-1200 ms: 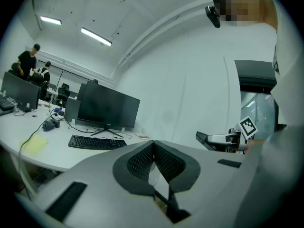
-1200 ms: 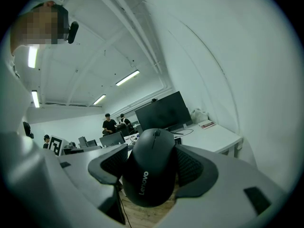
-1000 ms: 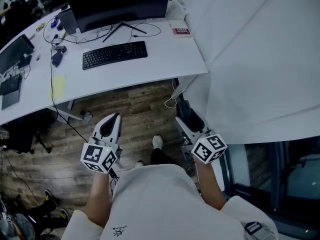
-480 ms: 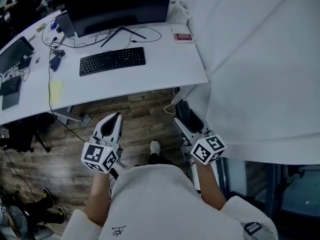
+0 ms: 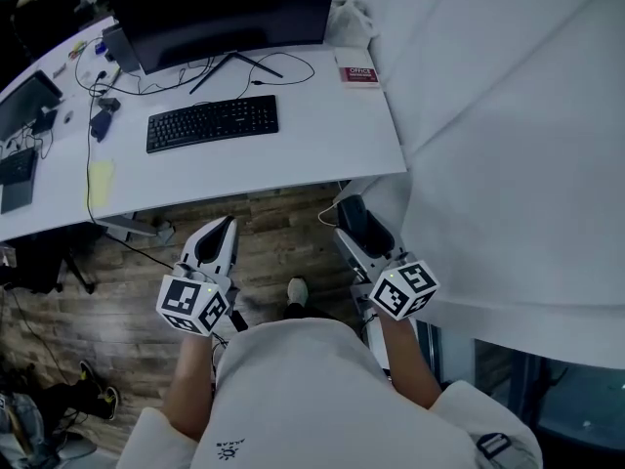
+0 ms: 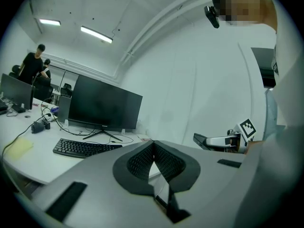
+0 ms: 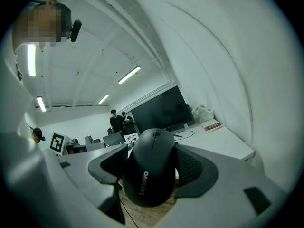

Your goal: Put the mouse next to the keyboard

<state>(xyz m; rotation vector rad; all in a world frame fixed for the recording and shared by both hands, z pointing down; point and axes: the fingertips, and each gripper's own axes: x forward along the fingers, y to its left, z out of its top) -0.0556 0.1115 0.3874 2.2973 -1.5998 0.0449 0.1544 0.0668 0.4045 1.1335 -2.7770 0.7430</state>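
Keyboard [image 5: 213, 123] on worktop [image 5: 322, 135], monitor [image 5: 220, 8] behind it. 2 grippers before the worktop edge, over floor [image 5: 278, 225]: left gripper [image 5: 223, 231] at left, right gripper [image 5: 350, 213] at right, mouse [image 7: 152, 172] between its jaws.

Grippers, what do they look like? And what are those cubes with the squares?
The left gripper and right gripper are light grey tapering shells with dark, dimpled pads inside the jaws. At the back of each sits a white cube printed with black square markers; it is part of the gripper. The person wears a white short-sleeved top.
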